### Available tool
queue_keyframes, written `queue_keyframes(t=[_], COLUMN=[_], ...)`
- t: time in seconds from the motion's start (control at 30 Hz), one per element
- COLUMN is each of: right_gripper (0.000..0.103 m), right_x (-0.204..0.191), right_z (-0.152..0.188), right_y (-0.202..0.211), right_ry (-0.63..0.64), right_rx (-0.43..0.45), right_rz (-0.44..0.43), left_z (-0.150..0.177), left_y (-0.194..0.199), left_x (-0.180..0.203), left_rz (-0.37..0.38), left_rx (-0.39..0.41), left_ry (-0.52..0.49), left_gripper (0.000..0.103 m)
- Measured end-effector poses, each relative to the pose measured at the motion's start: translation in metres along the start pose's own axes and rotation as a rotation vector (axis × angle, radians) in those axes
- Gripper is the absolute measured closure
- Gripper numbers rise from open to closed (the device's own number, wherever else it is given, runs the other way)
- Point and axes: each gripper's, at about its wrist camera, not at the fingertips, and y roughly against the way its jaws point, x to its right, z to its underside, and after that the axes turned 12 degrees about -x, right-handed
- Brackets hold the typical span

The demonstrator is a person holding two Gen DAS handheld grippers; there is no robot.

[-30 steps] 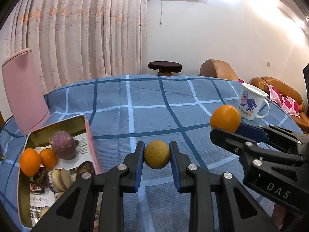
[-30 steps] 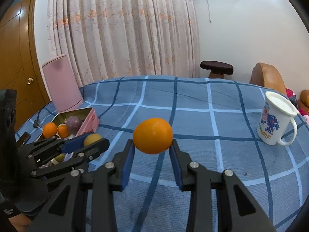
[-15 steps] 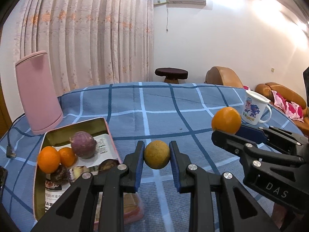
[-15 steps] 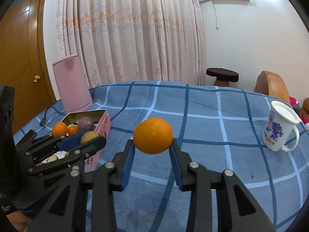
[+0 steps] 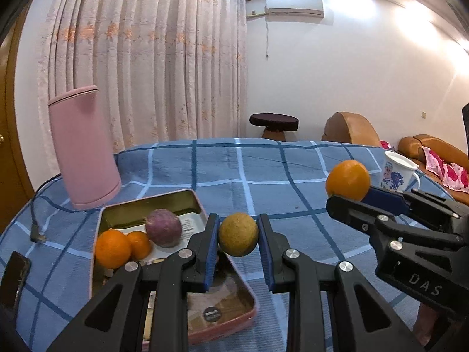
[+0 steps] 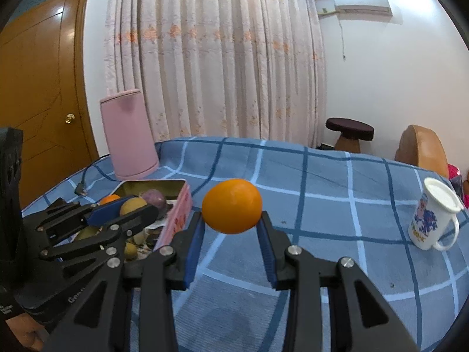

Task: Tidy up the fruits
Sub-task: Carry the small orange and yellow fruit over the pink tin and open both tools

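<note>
Blue checked tablecloth, pink tin, orange orange, yellow-brown fruit, purple fruit

Matt checked cloth, metal tin

A pink cylindrical container stands upright at the far left of the blue checked surface. A cable plug lies near it. A white printed mug stands well apart, at right. Curtain, stool, air conditioner behind.
</note>
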Motion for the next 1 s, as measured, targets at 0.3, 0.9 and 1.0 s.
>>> queue_keyframes(t=[0.3, 0.9, 1.0], right_gripper=[0.064, 0.064, 0.064], right_x=[-0.022, -0.074, -0.079], right_z=[-0.019, -0.031, -0.028], right_y=[-0.003, -0.049, -0.058], right_ry=[0.058, 0.133, 0.142], right_rx=[0.016, -0.049, -0.071], right_rz=[-0.025, -0.105, -0.108], left_z=[0.0, 0.009, 0.011], left_y=[0.004, 0.001, -0.002], left_x=[-0.028, -0.081, -0.086], left_rz=[-0.043, -0.105, -0.106], left_rx=[-0.003, -0.039, -0.051], left_ry=[0.049, 0.128, 0.133], left_gripper=[0.075, 0.075, 0.075])
